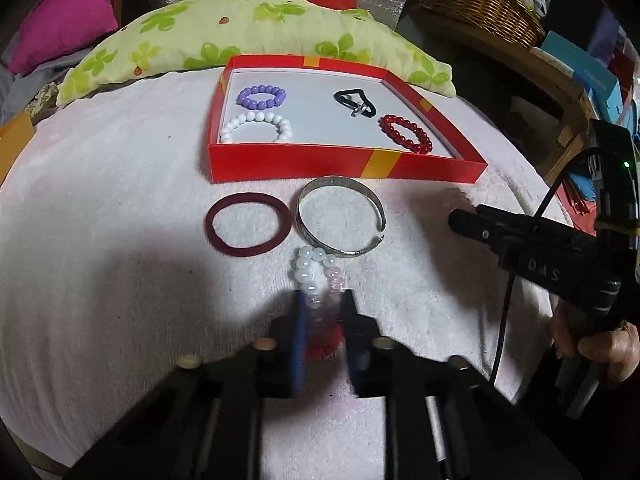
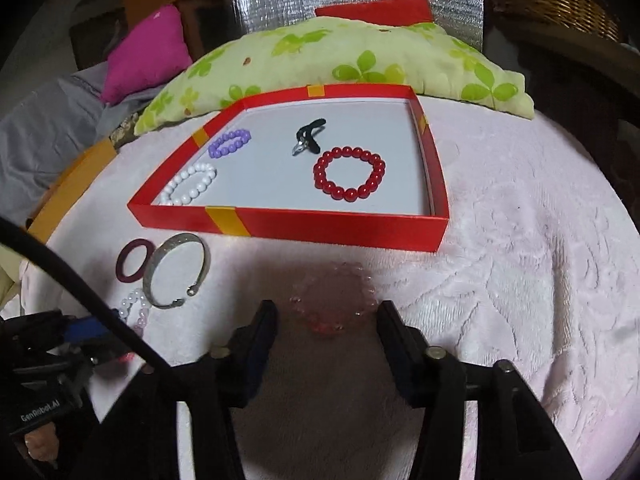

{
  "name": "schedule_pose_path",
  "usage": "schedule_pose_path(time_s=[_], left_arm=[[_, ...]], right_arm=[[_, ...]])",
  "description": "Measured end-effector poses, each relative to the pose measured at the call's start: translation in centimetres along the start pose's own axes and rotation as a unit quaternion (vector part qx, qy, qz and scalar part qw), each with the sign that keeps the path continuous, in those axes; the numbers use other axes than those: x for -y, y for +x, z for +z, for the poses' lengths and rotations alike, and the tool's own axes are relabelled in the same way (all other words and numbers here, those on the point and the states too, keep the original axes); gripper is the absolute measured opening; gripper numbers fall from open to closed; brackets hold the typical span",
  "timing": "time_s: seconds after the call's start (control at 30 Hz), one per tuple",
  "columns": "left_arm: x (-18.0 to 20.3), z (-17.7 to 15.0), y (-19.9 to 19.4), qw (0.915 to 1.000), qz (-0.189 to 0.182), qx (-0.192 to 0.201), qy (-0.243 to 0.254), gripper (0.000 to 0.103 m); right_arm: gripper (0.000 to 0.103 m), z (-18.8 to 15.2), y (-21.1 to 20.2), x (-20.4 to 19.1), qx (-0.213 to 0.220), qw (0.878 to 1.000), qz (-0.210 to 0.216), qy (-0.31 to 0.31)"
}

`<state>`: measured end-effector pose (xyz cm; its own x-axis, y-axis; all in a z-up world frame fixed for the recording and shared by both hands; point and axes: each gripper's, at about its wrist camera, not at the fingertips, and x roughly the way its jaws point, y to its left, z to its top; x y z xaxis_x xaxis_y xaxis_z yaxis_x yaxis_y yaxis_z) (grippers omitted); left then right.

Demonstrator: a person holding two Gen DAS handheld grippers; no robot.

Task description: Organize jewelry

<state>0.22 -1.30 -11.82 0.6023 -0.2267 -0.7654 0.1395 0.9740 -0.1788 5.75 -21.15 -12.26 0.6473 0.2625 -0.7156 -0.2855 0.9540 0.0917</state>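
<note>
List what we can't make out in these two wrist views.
- Left view: near end of the white-pink bead bracelet is hidden between the left claw pads and motion-blurred; bead colours there unclear.
- Right view: pink bracelet between the right claw pads is blurred; contact can't be told.
- Left view: white bracelet is partly cut off by the box front wall.
- Both views: black item in the box is too small to identify.

A green leaf-print pillow (image 1: 256, 36) lies behind the white towel (image 1: 100, 216), beside a pink cushion (image 1: 64, 36) and a wicker basket (image 1: 484, 8).
</note>
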Motion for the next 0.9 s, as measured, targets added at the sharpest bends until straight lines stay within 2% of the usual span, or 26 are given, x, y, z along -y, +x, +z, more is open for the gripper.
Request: schedule_pose_path(time_s=[0.1,0.17,0.23,0.57,0.73,0.83,0.9], left_arm=[[0.0,0.0,-0.3,1.0,-0.005,0.005,0.001,0.008],[0.0,0.1,-0.6,0.9999,-0.006,0.009,0.003,0.008],[0.0,0.3,-0.9,0.9999,-0.005,0.015,0.006,0.007],[-0.7,1.9,-4.3,0.9984,-0.008,0.056,0.002,0.007],[-1.1,3.0,-5.9,0.9971,-0.008,0.076,-0.001,0.007],[-1.1,3.4,-6.3,0.9965,0.001,0.083,0.003,0.007],[-1.1,3.3,-6.2,0.9967,0.0,0.081,0.002,0.007]], right_arm=[[0.016,0.2,-0.2,0.9,0.002,1.0,0.005,0.02],[0.016,0.3,-0.5,1.1,0.007,1.0,0.014,0.025],[0.009,0.2,-0.9,0.8,0.012,0.999,0.024,0.02],[0.01,0.3,-4.5,0.6,0.048,0.995,0.084,0.016],[0.01,0.3,-5.7,0.9,0.055,0.994,0.096,0.015],[0.01,0.4,-5.6,1.4,0.047,0.996,0.078,0.021],[0.014,0.4,-4.5,2.3,0.016,0.996,0.076,0.05]])
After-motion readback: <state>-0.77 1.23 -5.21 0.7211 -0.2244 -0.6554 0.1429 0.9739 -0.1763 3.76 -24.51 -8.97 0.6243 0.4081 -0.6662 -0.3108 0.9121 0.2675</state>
